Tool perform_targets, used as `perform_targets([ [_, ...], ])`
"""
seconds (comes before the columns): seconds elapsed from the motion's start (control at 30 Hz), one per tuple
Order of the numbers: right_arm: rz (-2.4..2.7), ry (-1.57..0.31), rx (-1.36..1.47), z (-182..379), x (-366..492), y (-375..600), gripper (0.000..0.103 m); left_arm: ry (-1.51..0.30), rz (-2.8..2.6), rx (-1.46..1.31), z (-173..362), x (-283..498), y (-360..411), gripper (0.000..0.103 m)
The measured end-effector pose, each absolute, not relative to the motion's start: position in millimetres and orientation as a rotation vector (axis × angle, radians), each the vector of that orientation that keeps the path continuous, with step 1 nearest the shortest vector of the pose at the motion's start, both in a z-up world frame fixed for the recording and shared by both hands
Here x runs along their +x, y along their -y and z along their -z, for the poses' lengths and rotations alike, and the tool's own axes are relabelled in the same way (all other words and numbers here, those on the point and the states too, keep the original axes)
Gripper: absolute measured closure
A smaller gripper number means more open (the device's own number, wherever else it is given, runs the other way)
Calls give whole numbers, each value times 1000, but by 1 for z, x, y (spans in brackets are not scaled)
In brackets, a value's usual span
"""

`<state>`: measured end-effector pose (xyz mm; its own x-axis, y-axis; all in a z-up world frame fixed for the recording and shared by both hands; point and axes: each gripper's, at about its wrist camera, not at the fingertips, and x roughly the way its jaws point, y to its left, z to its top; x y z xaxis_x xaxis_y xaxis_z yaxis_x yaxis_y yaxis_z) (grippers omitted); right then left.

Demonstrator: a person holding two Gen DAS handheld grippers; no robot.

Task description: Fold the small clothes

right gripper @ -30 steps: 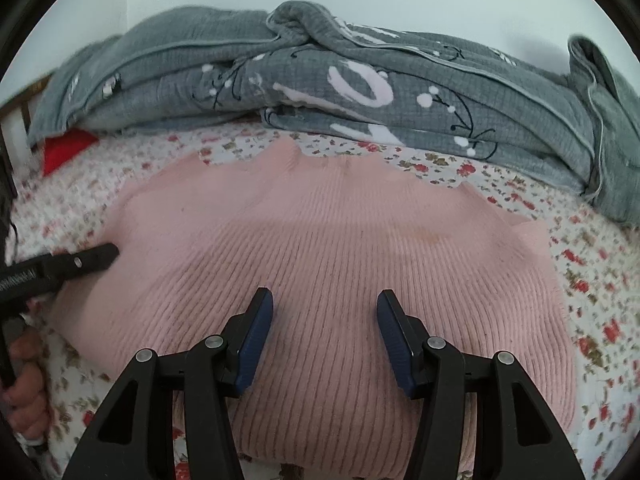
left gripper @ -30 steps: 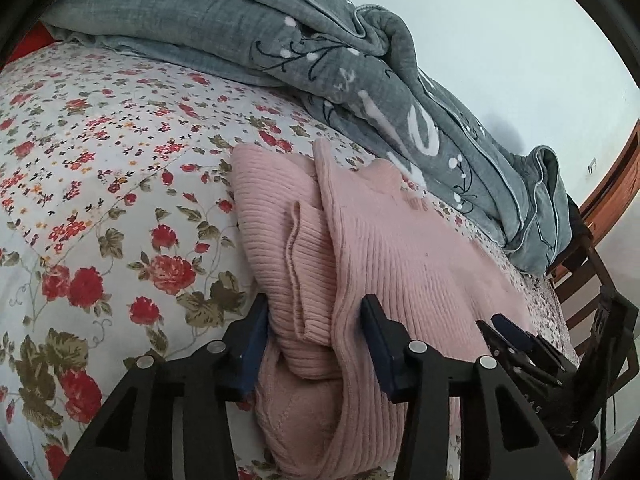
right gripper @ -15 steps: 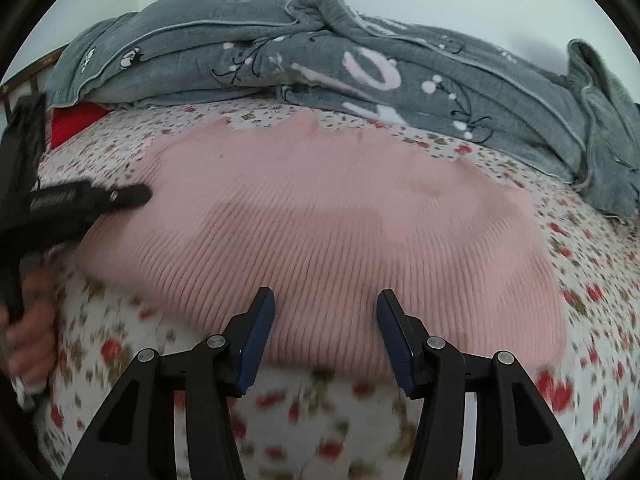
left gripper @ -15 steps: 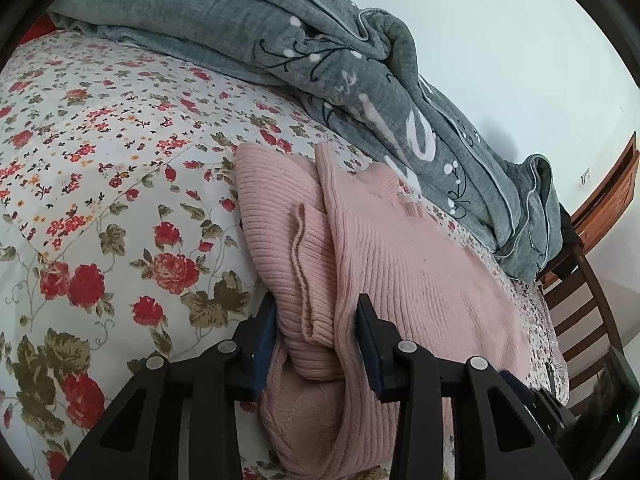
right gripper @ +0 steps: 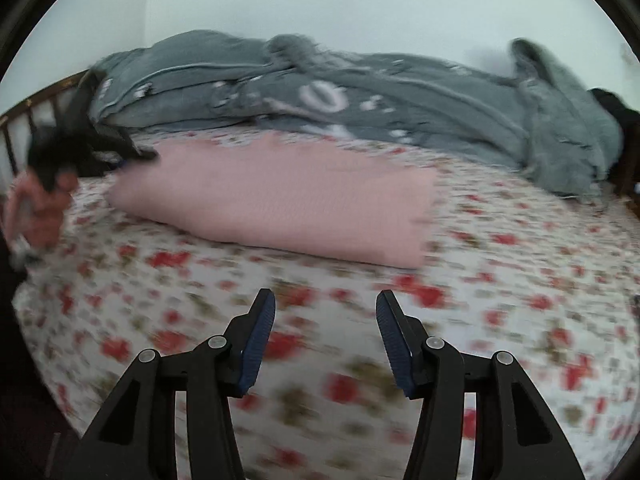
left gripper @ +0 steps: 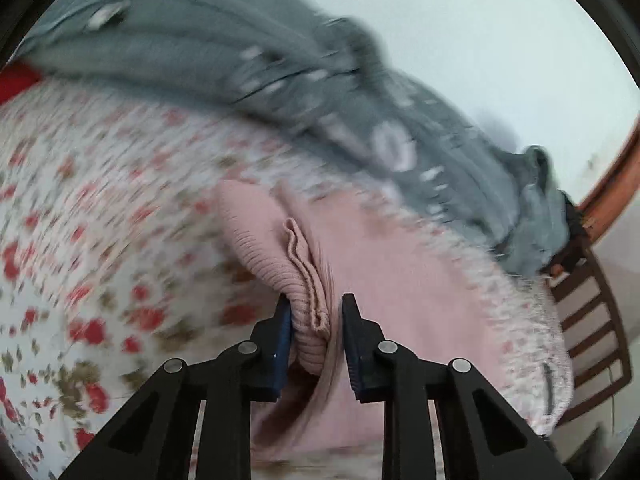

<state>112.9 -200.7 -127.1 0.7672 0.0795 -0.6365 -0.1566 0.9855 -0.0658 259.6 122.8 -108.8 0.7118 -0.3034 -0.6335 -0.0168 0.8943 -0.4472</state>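
Observation:
A pink ribbed knit sweater [right gripper: 280, 196] lies folded on the flowered bed sheet [right gripper: 500, 280]. In the left wrist view my left gripper [left gripper: 314, 322] is shut on a bunched ribbed edge of the sweater [left gripper: 304, 280], with cloth filling the gap between the fingers. The left gripper also shows in the right wrist view [right gripper: 120, 148] at the sweater's left end, held by a hand. My right gripper [right gripper: 326, 320] is open and empty over the sheet, in front of the sweater's near edge.
A grey patterned quilt [right gripper: 360, 92] is heaped along the back of the bed by the white wall. A wooden bed rail [right gripper: 24, 120] stands at the left. A wooden chair [left gripper: 588, 320] stands by the bed's end. A red item [left gripper: 16, 80] peeks from under the quilt.
My left gripper has closed on the sweater's bunched edge. My right gripper has pulled back off the sweater toward the front of the bed and stays open. Both views are now motion-blurred.

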Motion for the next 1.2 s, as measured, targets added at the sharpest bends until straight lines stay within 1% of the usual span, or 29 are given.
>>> perform_targets([
  [0.13, -37, -650, -102, 127, 106, 239, 50, -765, 205, -356, 64, 270, -58, 81],
  [0.27, 25, -636, -67, 124, 99, 269, 50, -772, 255, -257, 52, 284, 23, 81],
  [0.3, 37, -634, -48, 123, 97, 277, 50, -779, 279, -244, 56, 287, 44, 81],
  [0.37, 48, -634, -26, 123, 93, 287, 50, -815, 333, -227, 70, 294, 85, 86],
  [0.4, 54, -636, -16, 123, 92, 292, 50, -854, 357, -220, 85, 298, 108, 87],
  [0.43, 67, -638, -15, 123, 91, 297, 50, -884, 374, -211, 95, 299, 122, 98],
  [0.47, 84, -638, -24, 122, 90, 299, 50, -921, 398, -196, 108, 302, 138, 102],
  [0.57, 112, -636, -57, 121, 88, 306, 50, -972, 465, -183, 135, 299, 163, 101],
  [0.67, 105, -631, -52, 118, 87, 312, 50, -948, 544, -213, 129, 292, 158, 101],
  [0.7, 95, -630, -37, 117, 89, 314, 50, -916, 575, -240, 120, 287, 147, 99],
  [0.77, 70, -638, 3, 115, 99, 318, 50, -863, 590, -269, 103, 281, 126, 88],
  [0.83, 35, -653, 63, 113, 113, 319, 50, -793, 563, -294, 87, 275, 100, 66],
  [0.87, 10, -661, 100, 111, 120, 319, 50, -767, 534, -306, 81, 273, 84, 63],
  [1.0, -122, -700, 274, 106, 159, 309, 50, -723, 390, -279, 79, 271, 36, 59],
  [1.1, -232, -730, 419, 106, 188, 298, 46, -707, 291, -256, 96, 269, -6, 55],
  [1.2, -286, -754, 506, 108, 210, 287, 45, -725, 217, -272, 123, 272, -52, 55],
])
